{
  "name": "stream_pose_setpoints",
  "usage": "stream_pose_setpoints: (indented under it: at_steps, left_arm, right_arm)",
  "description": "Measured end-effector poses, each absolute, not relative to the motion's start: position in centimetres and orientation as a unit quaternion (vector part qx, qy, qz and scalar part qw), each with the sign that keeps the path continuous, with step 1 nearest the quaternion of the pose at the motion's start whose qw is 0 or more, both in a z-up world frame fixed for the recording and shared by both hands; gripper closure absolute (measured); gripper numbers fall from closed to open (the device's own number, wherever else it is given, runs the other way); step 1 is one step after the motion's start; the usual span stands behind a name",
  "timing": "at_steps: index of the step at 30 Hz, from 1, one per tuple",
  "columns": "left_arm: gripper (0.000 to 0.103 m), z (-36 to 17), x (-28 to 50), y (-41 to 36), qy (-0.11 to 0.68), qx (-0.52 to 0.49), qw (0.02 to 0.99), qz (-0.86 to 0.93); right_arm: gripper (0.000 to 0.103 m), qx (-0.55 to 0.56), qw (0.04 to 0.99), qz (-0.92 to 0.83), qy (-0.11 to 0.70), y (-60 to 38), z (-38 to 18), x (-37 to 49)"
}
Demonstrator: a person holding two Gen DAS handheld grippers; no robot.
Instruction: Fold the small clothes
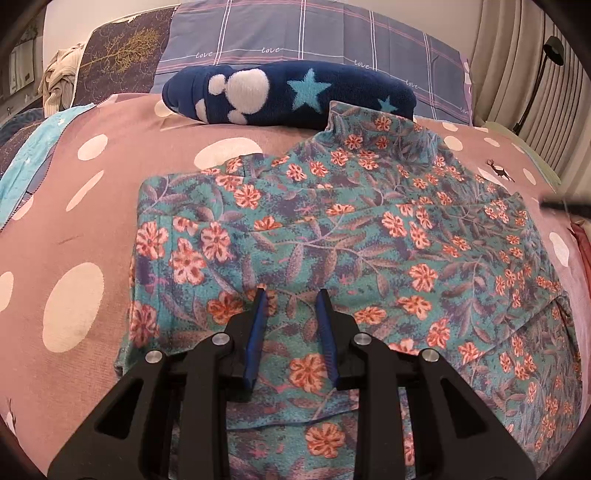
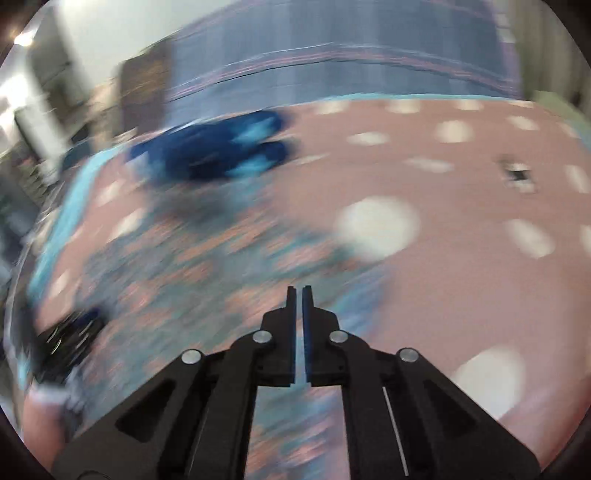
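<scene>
The teal floral-print fabric garment (image 1: 369,236) is laid partly folded on the pink white-dotted bed cover (image 1: 74,229), in front of a navy fleece item (image 1: 288,92). The left gripper (image 1: 291,295) is held over it with jaws apart. The right gripper (image 2: 298,290) is seen blurred, jaws together, nothing visibly clamped.

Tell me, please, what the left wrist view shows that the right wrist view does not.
Only the left wrist view: the left hand-held gripper, jaws apart over the sharply seen floral garment, beige curtains and a tree-print pillow.
Only the right wrist view: the right hand-held gripper, jaws almost together; heavy blur hides whether it pinches cloth.
Both: the floral garment, the navy star-print fleece, the pink polka-dot bedspread and plaid pillow.
</scene>
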State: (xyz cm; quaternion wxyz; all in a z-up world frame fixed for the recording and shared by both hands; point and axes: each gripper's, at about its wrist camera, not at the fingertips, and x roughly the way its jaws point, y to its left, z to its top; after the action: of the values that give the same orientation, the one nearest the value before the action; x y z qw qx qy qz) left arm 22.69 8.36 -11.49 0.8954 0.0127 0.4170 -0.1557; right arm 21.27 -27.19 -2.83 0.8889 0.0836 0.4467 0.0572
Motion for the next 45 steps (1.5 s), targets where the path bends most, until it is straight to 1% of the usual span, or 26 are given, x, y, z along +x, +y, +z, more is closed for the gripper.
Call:
stream_pose_setpoints:
  at_steps: [1,3,4,5,6,8,11,12,14,15,16,17,18,19,20,21,27,32,33,34,35,41,45]
  left_arm:
    - [0.074,-11.5,22.7,8.3,0.417,0.013,0.895,-0.155]
    - [0.074,-11.5,22.7,8.2,0.417,0.016,0.895,-0.154]
    - [0.074,-11.5,22.7,8.2,0.417,0.018,0.896,-0.154]
    - [0.074,-11.5,22.7,8.1,0.417,0.019,0.896,-0.154]
    - [0.073,-11.5,22.7,8.1,0.417,0.019,0.896,-0.153]
    - [0.073,-11.4,22.7,8.3,0.416,0.013,0.896,-0.155]
    - [0.073,-10.0,21.9,10.5,0.399,-0.038,0.905,-0.141]
    - [0.073,-9.2,21.1,11.9,0.387,-0.069,0.907,-0.15]
    - [0.073,-8.4,19.3,14.1,0.377,-0.097,0.906,-0.168]
    - [0.072,-8.6,18.7,14.6,0.384,-0.093,0.903,-0.17]
    - [0.072,-9.2,18.1,14.9,0.402,-0.079,0.896,-0.17]
    - [0.072,-10.0,17.6,15.1,0.424,-0.064,0.887,-0.171]
    - [0.072,-11.2,16.8,15.2,0.445,-0.051,0.876,-0.18]
    - [0.071,-11.5,15.9,15.3,0.438,-0.045,0.878,-0.187]
    - [0.067,-11.3,15.1,15.5,0.432,-0.047,0.879,-0.197]
    - [0.066,-11.2,14.9,15.7,0.435,-0.05,0.877,-0.2]
    - [0.066,-11.2,13.6,15.8,0.432,-0.042,0.881,-0.187]
    - [0.066,-11.3,11.2,16.5,0.427,-0.042,0.882,-0.193]
    - [0.066,-11.2,10.5,16.8,0.426,-0.044,0.883,-0.194]
    - [0.065,-11.2,9.9,17.1,0.425,-0.043,0.884,-0.19]
    - [0.058,-11.1,9.3,17.3,0.424,-0.04,0.886,-0.184]
    - [0.052,-11.3,4.0,18.5,0.428,-0.004,0.883,-0.194]
    - [0.052,-11.6,0.3,19.5,0.422,-0.024,0.873,-0.242]
  right_arm:
    - [0.097,0.059,0.885,0.064,0.457,-25.5,-3.9,19.9]
    - [0.098,0.005,0.882,0.015,0.47,-24.4,-6.3,18.5]
    - [0.103,-0.032,0.877,-0.037,0.479,-24.9,-8.3,18.1]
    - [0.103,-0.033,0.887,-0.04,0.46,-25.8,-10.1,17.6]
    - [0.103,-0.012,0.902,-0.023,0.431,-26.6,-10.5,16.7]
    - [0.103,0.002,0.902,-0.035,0.429,-26.7,-9.7,16.0]
    - [0.101,0.014,0.906,-0.063,0.418,-25.8,-7.8,14.1]
    - [0.101,0.026,0.911,-0.038,0.41,-25.4,-7.0,13.2]
    - [0.098,0.015,0.92,0.0,0.393,-24.6,-6.0,11.4]
    - [0.095,0.0,0.92,0.002,0.392,-24.2,-6.3,10.6]
    - [0.087,-0.01,0.916,-0.003,0.401,-24.2,-6.9,10.3]
    - [0.084,-0.017,0.905,-0.017,0.424,-24.5,-8.6,10.2]
    - [0.084,-0.005,0.902,-0.016,0.432,-25.1,-10.2,10.0]
    - [0.085,0.012,0.909,-0.008,0.418,-25.7,-10.4,9.4]
    - [0.085,0.021,0.907,-0.007,0.42,-25.8,-9.9,9.3]
    - [0.084,0.026,0.906,-0.01,0.422,-25.9,-9.8,9.4]
    - [0.083,-0.007,0.906,-0.029,0.421,-24.5,-9.6,8.7]
    - [0.082,0.03,0.907,-0.023,0.419,-26.0,-9.9,6.3]
    - [0.081,0.035,0.907,-0.021,0.419,-26.1,-9.8,5.7]
    - [0.077,0.04,0.907,-0.019,0.418,-26.2,-9.8,5.1]
    - [0.073,0.048,0.906,-0.017,0.419,-26.5,-9.8,4.2]
    - [0.067,0.118,0.899,0.01,0.421,-28.6,-9.7,-1.8]
    - [0.065,0.178,0.892,0.064,0.41,-29.9,-10.2,-6.6]
